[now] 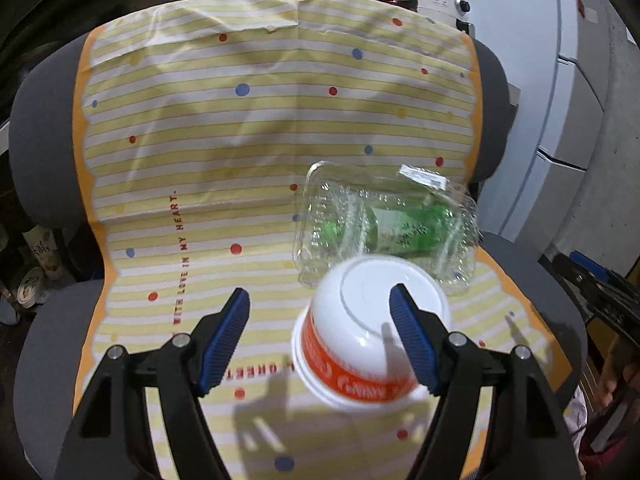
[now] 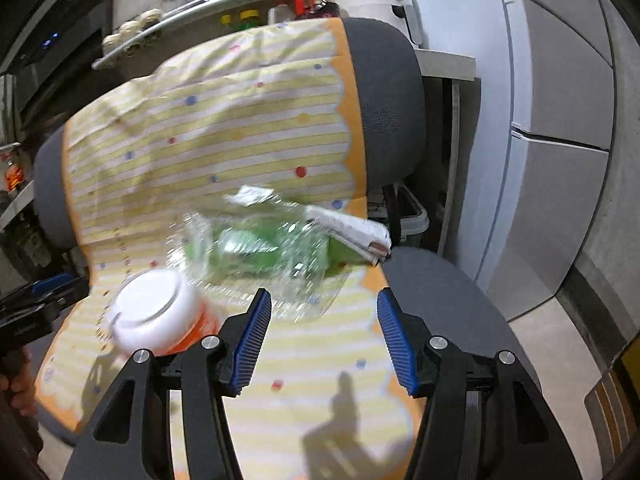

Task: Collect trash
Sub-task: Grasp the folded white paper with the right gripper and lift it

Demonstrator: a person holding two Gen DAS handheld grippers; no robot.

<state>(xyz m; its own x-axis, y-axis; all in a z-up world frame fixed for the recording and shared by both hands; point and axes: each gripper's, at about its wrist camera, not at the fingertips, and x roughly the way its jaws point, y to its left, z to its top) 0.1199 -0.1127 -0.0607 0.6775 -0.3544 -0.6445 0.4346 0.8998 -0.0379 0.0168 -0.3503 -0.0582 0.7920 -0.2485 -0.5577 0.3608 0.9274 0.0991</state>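
step: we are closing in on the trash on the chair seat; our guess is the cup goes first, since it lies nearest the left gripper [image 1: 320, 334].
cup: the cup [image 1: 374, 330] lies on its side on the striped cloth [image 1: 240, 140], base toward us, orange band toward its rim, touching the clear box behind it.
box: the clear box [image 1: 384, 224], with something green inside, lies further back, toward the right edge of the cloth; folded paper [image 2: 352, 232] rests at its far right end.
left claw: jaws apart and empty; one pad shows in front of the cup's base, the other stands clear to the left over cloth.
right claw: the right gripper [image 2: 324, 338] is apart and empty, poised over cloth just short of the box.
how: we should shift the left jaws right so they straddle the cup's wall, then squeeze gently; it looks light and will likely roll or crush.
risk: nudging the cup could push the box off the seat edge.
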